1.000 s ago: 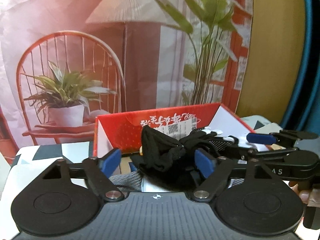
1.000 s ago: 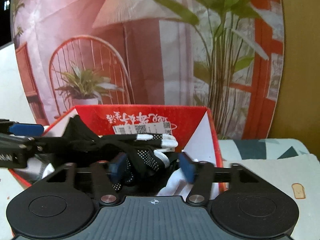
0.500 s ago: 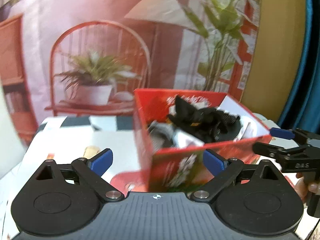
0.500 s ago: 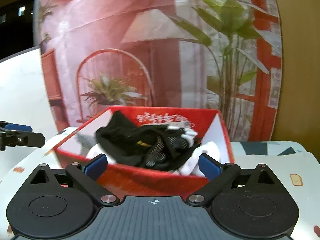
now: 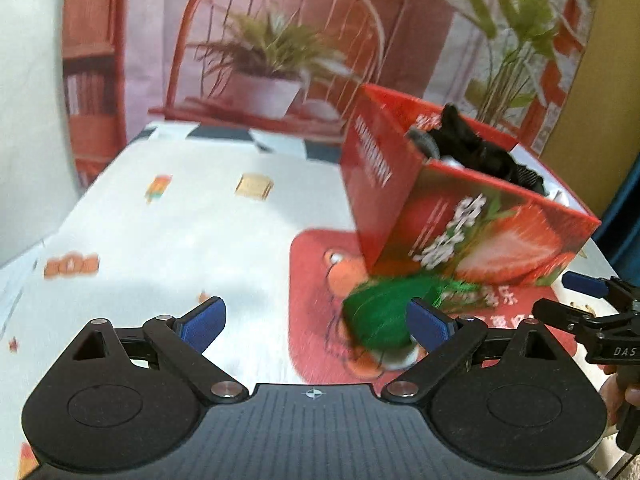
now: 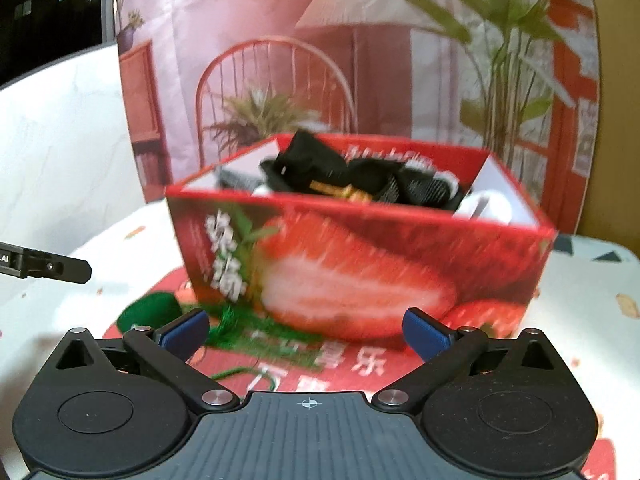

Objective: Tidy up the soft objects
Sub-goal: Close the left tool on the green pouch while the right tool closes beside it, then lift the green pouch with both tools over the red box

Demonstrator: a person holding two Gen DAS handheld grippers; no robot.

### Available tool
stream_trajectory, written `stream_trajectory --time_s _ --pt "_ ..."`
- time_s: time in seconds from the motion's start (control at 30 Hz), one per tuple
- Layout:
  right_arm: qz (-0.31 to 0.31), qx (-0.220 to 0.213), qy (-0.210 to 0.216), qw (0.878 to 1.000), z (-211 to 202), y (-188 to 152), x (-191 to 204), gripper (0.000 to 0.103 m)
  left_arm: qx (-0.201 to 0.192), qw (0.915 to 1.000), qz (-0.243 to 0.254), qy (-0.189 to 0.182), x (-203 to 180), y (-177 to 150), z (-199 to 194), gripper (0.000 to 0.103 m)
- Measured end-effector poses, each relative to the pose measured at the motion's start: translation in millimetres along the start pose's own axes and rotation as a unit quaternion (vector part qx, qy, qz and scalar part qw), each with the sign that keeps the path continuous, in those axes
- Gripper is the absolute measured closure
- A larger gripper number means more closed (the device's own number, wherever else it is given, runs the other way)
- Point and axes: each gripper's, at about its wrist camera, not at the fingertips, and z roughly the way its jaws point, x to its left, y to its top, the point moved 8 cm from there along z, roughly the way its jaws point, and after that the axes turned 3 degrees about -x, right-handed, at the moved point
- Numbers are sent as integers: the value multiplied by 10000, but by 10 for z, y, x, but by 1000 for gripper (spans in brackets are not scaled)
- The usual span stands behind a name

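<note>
Left wrist: we see our left gripper (image 5: 316,322) spread wide, gripping nothing; a fuzzy green yarn ball (image 5: 380,316) lies just inside the right pad, the glossy cardboard strawberry box (image 5: 472,228) beyond, blurred.

Right wrist: our right gripper (image 6: 306,330) gapes empty; crumpled black fabric (image 6: 320,168) fills the box ahead, partly hidden by its wall.

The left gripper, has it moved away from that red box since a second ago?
Yes. The left gripper has pulled back and leftward from the red box; it stood over the black clothes before.
</note>
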Motion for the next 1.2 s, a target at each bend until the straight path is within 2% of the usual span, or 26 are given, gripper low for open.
stream_trajectory --time_s 0.17,0.37,0.5,0.6,0.83,1.03,1.2 --pt "-3 211 104 9997 182 -143 116 4 123 9998 -119 -86 11 -115 92 5" --pt "-58 439 158 9989 359 -246 193 8 111 9991 -80 -410 -225 -91 298 8" --pt "-191 606 204 9978 431 -334 265 9 155 9969 -273 -723 -324 -50 486 28" --pt "-312 684 235 9969 456 -376 305 10 318 9943 -289 -979 -452 -55 615 36" --pt "-377 761 286 9960 469 -421 300 13 638 9861 32 -1533 -923 -124 811 37" --pt "-345 871 376 9949 470 -453 263 27 795 9807 312 -1758 -1307 -188 926 38" --pt "-348 893 505 9941 448 -472 265 37 861 9780 528 -1826 -1452 -224 963 38"
